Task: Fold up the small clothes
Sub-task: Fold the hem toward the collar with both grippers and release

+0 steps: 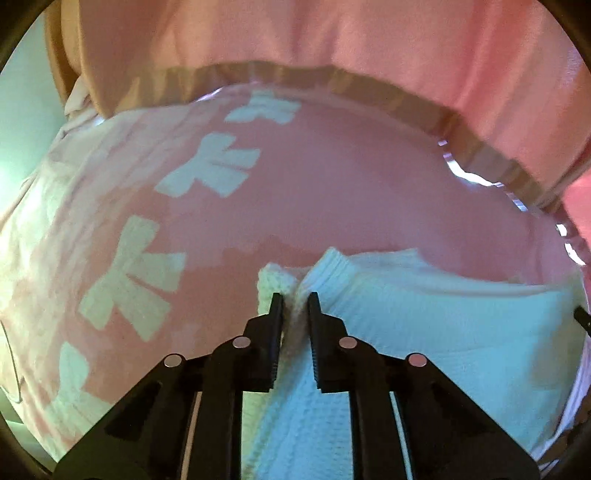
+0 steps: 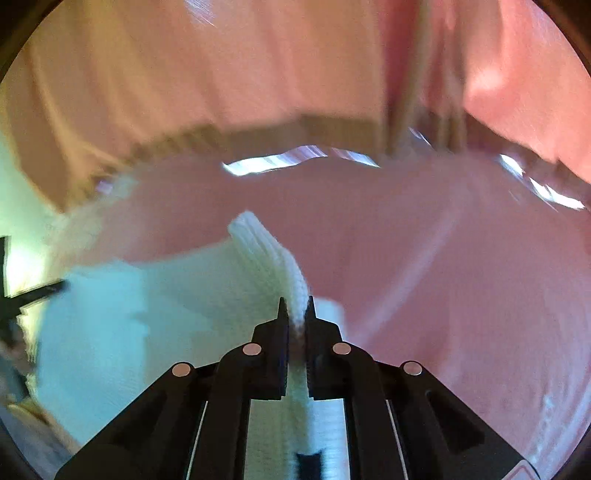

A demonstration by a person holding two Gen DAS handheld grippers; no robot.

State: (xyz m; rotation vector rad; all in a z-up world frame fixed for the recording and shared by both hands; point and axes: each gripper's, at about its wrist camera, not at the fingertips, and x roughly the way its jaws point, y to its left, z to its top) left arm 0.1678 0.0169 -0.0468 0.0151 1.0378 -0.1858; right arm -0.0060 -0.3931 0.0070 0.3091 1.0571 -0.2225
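Note:
A small white waffle-knit garment [image 1: 424,317] is held up over a pink table surface. My left gripper [image 1: 295,299] is shut on its left edge, with cloth bunched between the fingers. In the right wrist view my right gripper [image 2: 296,304] is shut on a ribbed edge of the same white garment [image 2: 155,314], which hangs to the left of it. The right view is blurred by motion. The other gripper's black tip shows at the edge of each view.
A pink cloth with white cross-shaped patches [image 1: 125,269] lies on the left of the pink table [image 1: 369,177]. The table's brown edge [image 1: 406,99] curves across the back. Pink drapery [image 1: 332,33] hangs beyond it.

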